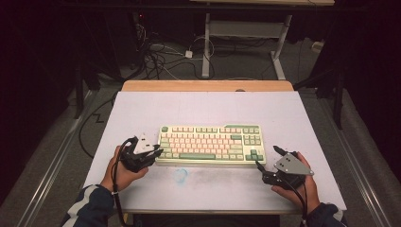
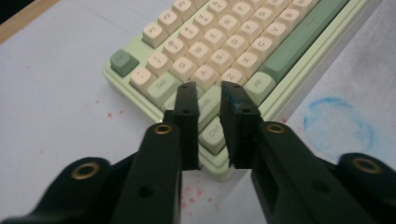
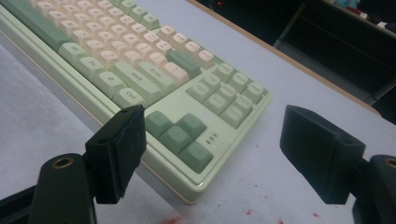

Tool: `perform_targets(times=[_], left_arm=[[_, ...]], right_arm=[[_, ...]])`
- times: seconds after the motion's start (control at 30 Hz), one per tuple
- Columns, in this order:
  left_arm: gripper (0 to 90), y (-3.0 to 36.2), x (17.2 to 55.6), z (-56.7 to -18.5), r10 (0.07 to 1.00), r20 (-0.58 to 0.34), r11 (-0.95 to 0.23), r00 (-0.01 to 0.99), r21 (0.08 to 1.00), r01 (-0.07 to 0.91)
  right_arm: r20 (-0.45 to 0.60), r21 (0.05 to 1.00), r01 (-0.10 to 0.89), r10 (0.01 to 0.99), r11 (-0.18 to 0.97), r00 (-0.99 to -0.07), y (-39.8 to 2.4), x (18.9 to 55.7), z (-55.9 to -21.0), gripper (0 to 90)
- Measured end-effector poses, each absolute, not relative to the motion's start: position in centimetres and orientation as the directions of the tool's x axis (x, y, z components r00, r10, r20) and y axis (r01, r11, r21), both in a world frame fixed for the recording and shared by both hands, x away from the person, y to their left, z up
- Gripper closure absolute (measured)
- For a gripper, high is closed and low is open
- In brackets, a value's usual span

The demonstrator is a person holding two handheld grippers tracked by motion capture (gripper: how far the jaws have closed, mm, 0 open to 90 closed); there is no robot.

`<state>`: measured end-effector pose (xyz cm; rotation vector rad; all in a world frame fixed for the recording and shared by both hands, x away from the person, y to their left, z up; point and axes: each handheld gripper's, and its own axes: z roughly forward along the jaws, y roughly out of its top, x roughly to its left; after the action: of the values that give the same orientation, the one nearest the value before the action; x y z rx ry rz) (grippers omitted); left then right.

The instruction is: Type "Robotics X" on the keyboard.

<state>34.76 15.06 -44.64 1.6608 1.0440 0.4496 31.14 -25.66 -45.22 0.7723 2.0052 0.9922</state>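
The left gripper (image 2: 208,91) is nearly clenched over the pastel plastic keyboard (image 1: 211,144) – grasping nothing; the right gripper (image 3: 212,154) is spread wide, released, astride its corner on the matte desk (image 1: 203,109).

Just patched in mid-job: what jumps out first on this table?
The green-and-cream keyboard lies in the middle of the white table. The left gripper sits at the keyboard's near-left corner, jaws narrowed to a slim gap above the corner keys. The right gripper waits at the near-right corner by the arrow keys, jaws wide open. A faint blue ring stain marks the table in front.
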Motion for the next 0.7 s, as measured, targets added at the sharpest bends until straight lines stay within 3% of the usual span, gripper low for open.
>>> perform_targets(times=[0.17, 0.7], left_arm=[[87.6, 13.1, 35.8, -44.0, 0.794, -0.195, -0.073, 0.576, 0.910, 0.408], [87.9, 7.6, 38.4, -44.1, 0.756, -0.142, -0.177, 0.639, 0.895, 0.409]], right_arm=[[-0.357, 0.834, 0.186, 0.764, 0.520, -0.538, -25.5, 31.2, -45.3, 23.5], [-0.366, 0.823, 0.186, 0.750, 0.537, -0.551, -25.3, 31.2, -45.6, 23.6]])
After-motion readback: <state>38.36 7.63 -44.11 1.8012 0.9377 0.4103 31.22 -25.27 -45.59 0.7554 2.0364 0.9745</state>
